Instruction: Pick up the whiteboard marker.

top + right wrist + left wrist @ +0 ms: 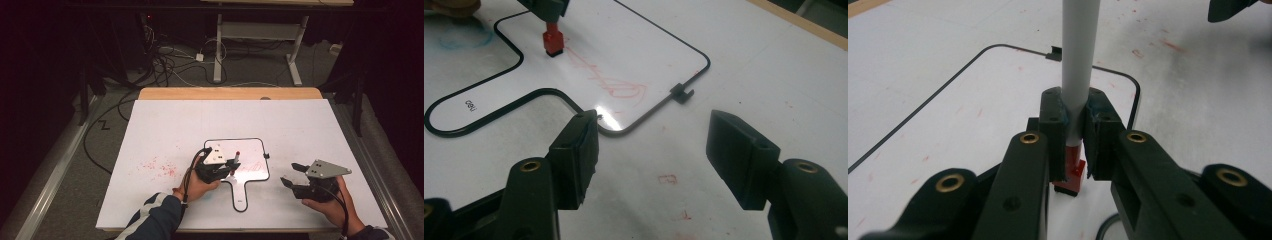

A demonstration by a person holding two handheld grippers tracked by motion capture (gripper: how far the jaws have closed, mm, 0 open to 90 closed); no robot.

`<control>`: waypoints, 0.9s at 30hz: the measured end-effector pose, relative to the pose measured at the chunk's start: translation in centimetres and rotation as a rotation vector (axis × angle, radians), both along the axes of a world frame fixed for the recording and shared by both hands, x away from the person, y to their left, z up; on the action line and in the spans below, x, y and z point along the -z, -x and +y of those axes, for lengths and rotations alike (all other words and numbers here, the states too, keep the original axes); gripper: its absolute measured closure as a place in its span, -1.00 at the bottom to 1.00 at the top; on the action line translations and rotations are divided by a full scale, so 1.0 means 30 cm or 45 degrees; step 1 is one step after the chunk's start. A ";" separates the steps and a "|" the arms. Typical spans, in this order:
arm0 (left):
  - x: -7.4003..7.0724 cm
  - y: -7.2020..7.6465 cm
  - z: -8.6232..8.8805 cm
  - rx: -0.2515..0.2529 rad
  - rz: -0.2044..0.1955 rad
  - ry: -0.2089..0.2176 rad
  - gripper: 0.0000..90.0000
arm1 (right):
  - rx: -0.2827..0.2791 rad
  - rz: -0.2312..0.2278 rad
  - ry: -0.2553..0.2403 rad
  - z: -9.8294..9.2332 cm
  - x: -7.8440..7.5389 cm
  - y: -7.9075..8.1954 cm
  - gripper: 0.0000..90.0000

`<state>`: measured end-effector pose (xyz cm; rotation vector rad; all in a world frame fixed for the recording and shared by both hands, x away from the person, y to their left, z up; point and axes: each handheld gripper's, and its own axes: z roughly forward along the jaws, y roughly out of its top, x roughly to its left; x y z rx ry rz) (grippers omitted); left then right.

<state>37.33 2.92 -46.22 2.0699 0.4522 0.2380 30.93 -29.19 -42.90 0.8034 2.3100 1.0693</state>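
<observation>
The left gripper [226, 169] is clamped on a white marker [1077, 70], held so its red tip [553, 43] meets the small handled whiteboard [252, 150] near that board's left edge, apparently for writing; red scribbles [609, 80] lie toward its right edge; the right gripper [294, 175] is kept spread and empty beside the board's right edge, just off the board.
</observation>
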 end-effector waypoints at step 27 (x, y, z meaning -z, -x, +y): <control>-0.035 -0.082 -0.281 0.093 -0.007 -0.094 0.75 | 0.016 -0.006 -0.009 -0.028 -0.003 -0.004 -0.14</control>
